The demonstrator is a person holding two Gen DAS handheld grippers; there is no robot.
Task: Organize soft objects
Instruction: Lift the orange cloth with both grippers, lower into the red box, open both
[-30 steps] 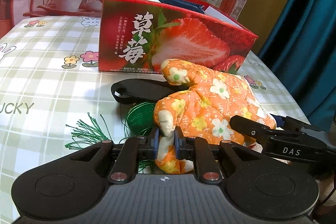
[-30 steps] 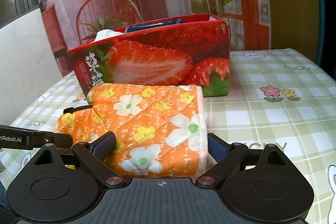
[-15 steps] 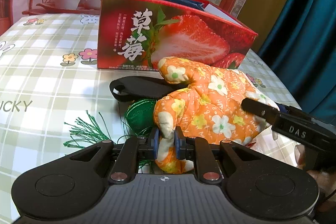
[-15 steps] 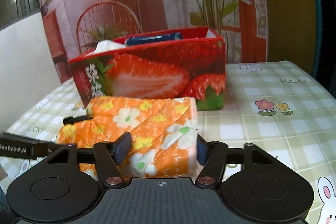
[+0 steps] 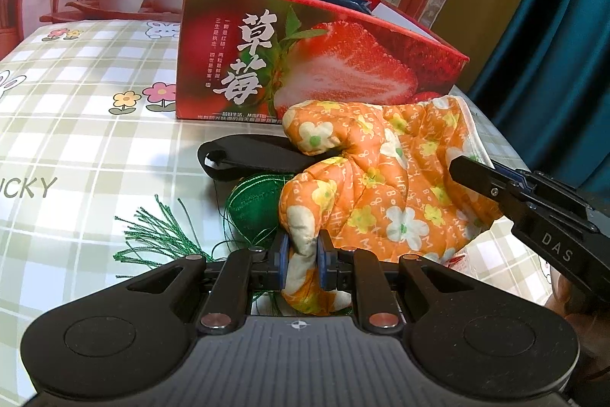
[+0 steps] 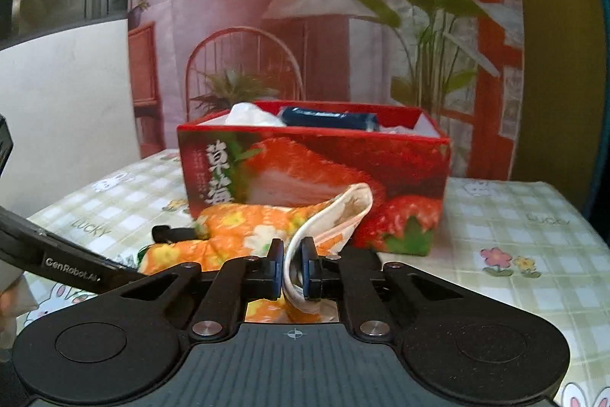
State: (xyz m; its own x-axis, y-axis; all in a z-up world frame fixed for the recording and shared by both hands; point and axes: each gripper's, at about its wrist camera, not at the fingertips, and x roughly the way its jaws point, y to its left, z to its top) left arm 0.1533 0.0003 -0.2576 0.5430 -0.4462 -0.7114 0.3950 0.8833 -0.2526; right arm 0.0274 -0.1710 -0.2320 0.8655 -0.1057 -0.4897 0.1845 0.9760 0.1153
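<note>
While both grippers, left gripper (image 5: 301, 258) and right gripper (image 6: 292, 271), pinch only thin edges of the orange oven mitt (image 5: 385, 185), it may slip from between the jaws when lifted toward the strawberry box (image 5: 316, 63) beyond them.

This looks like a home, with a checked tablecloth (image 5: 95, 124) with flowers and bunnies near us, a big plant picture (image 6: 343, 25) on the far wall, and a blue curtain (image 5: 553, 44) on the right.

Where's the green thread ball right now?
In the left wrist view, the green thread ball lies on the table left of the orange oven mitt, under the black strap.
</note>
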